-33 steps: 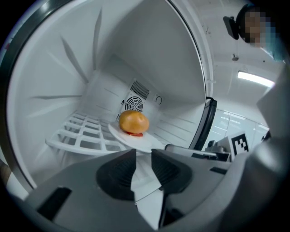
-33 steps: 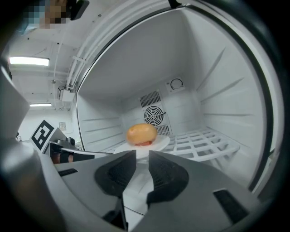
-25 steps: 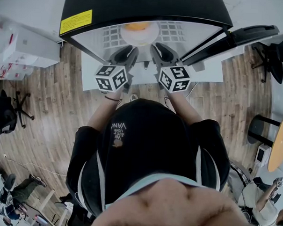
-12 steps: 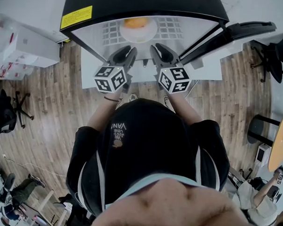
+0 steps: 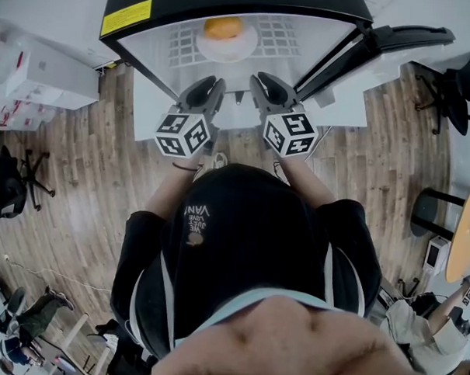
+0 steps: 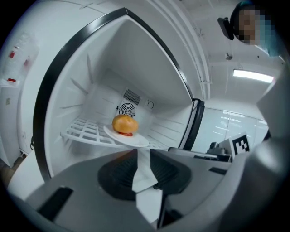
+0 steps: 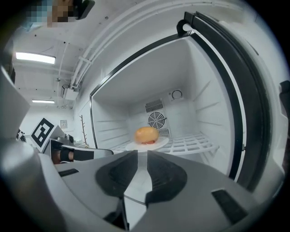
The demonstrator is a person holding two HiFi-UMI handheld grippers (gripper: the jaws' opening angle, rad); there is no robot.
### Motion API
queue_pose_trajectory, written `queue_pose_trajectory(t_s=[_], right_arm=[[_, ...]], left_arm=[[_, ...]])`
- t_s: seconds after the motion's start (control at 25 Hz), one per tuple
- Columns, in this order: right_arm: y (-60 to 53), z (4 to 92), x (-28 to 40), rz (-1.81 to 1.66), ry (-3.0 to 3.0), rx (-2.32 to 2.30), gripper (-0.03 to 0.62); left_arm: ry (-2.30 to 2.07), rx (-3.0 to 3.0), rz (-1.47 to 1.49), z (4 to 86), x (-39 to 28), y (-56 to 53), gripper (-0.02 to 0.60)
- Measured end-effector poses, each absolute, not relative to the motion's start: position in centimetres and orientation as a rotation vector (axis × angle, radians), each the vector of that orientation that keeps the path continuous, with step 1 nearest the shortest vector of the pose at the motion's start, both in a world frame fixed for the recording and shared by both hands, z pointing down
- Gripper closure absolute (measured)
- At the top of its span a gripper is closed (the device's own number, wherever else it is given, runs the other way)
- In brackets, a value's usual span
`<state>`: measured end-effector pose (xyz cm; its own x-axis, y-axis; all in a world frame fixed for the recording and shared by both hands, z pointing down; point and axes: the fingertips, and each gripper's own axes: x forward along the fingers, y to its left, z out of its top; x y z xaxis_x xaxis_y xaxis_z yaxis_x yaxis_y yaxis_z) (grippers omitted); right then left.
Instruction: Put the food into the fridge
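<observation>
An orange bun (image 5: pixel 224 27) lies on a white plate (image 5: pixel 227 47) on the wire shelf (image 5: pixel 282 42) inside the open fridge (image 5: pixel 147 62). My left gripper (image 5: pixel 211 85) and right gripper (image 5: pixel 264 81) hover side by side just outside the fridge, pointing at the plate. In the left gripper view the bun (image 6: pixel 124 124) and plate (image 6: pixel 131 138) sit beyond my left gripper (image 6: pixel 143 152), whose jaws stand slightly apart and empty. In the right gripper view the bun (image 7: pixel 146 134) sits ahead of my right gripper (image 7: pixel 142 153); its jaws have just been closing, a narrow gap remains, nothing between them.
The fridge door (image 5: pixel 405 41) stands swung open at the right. White boxes (image 5: pixel 38 77) stand at the left on the wooden floor. Office chairs (image 5: pixel 457 95) and a round table (image 5: pixel 466 232) are at the right. Another person (image 5: pixel 35 314) is at the lower left.
Both grippers have drawn back a little from the fridge. The plate with the bun stays on the shelf and sits farther from the jaws.
</observation>
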<state>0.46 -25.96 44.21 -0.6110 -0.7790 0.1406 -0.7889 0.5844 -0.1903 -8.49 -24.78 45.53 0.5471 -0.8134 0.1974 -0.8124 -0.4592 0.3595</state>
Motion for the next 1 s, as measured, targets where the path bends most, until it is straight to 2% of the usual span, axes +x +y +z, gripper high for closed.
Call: queue_pose_trajectory(t_s=[0.48,1.0], right_arm=[[-23.4,44.0,0.8,0.331,-2.775,1.332,0.54],[-20.9,43.6,1.4,0.297,-2.807,1.291,0.566]], left_arm=[[-1.422,2.376,-0.033,44.8,-9.2,-22.0,0.538],[-1.476,2.351,-0.059,44.8,-8.9,-19.1,0.551]])
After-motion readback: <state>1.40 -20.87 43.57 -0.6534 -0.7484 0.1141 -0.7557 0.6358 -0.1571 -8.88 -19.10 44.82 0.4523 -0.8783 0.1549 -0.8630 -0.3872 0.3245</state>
